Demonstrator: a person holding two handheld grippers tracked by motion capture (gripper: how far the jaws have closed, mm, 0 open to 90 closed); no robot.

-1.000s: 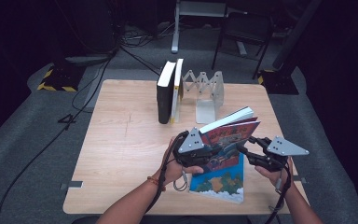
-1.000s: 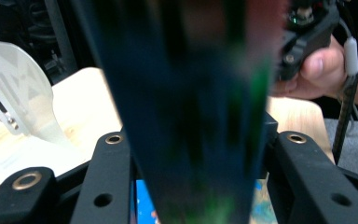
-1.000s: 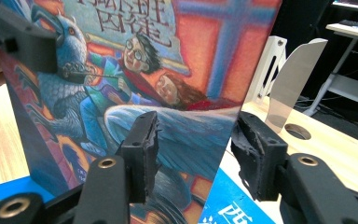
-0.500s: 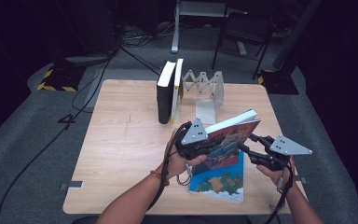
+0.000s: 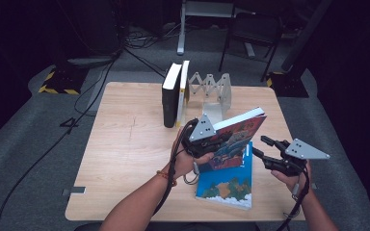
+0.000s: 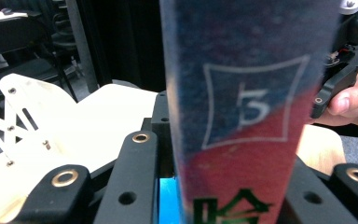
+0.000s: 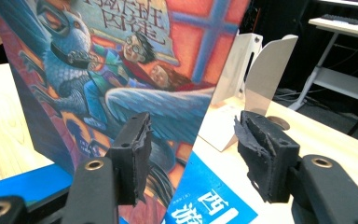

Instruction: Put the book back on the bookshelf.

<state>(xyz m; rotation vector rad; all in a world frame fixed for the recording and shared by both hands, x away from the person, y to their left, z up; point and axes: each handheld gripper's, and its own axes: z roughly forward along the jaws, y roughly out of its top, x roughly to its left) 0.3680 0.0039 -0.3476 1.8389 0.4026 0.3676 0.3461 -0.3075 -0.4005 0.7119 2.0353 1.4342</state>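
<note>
A colourful picture-cover book (image 5: pixel 235 132) is held tilted up off the table, spine toward my left gripper (image 5: pixel 202 143). That gripper is shut on the spine, its jaws having just been closing. In the left gripper view the spine (image 6: pixel 242 102), marked with a 5, stands between the black jaws of my left gripper (image 6: pixel 223 186). My right gripper (image 5: pixel 259 147) hovers open at the book's right edge. Its jaws have just been opening, and in the right gripper view its pads (image 7: pixel 133 140) stand clear of the cover (image 7: pixel 121 70). A blue book (image 5: pixel 226 188) lies flat underneath.
Two upright books, one black and one white (image 5: pixel 174 96), stand at the back of the wooden table (image 5: pixel 125 144). Beside them is a pale accordion rack (image 5: pixel 213 87) with a metal bookend (image 7: pixel 265 65). Dark floor, cables and chair legs surround the table.
The left gripper has risen a little with the picture-cover book and closed tighter on its spine. The right gripper stays in place, its jaws now wider apart.
</note>
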